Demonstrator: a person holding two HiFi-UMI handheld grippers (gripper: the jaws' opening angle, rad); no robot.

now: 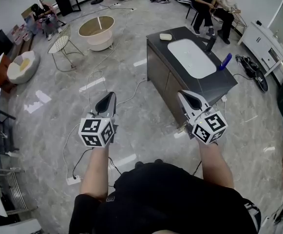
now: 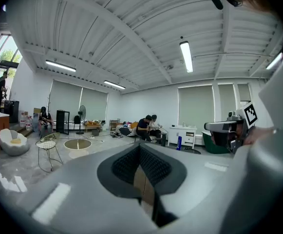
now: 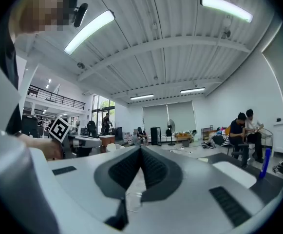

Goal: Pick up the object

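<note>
Both grippers are held at waist height over the marble floor, pointing forward. My left gripper point(image 1: 111, 95) point(image 2: 139, 148) is shut, its ribbed pads together with nothing between them. My right gripper point(image 1: 182, 94) point(image 3: 141, 151) is likewise shut and empty, just short of the near corner of a dark grey counter point(image 1: 164, 67). On that counter lie a small cream block point(image 1: 165, 36), a blue upright object point(image 1: 225, 61) point(image 3: 264, 165) point(image 2: 179, 142) and a dark bottle point(image 1: 210, 43). Which of them the task means I cannot tell.
A white panel point(image 1: 191, 57) is set into the counter top. A round beige table point(image 1: 97, 31), a wire chair point(image 1: 63, 43) and a white seat point(image 1: 22, 66) stand at the left. Two people point(image 1: 214, 4) sit at the back. Cables and a power strip point(image 1: 73, 180) lie on the floor.
</note>
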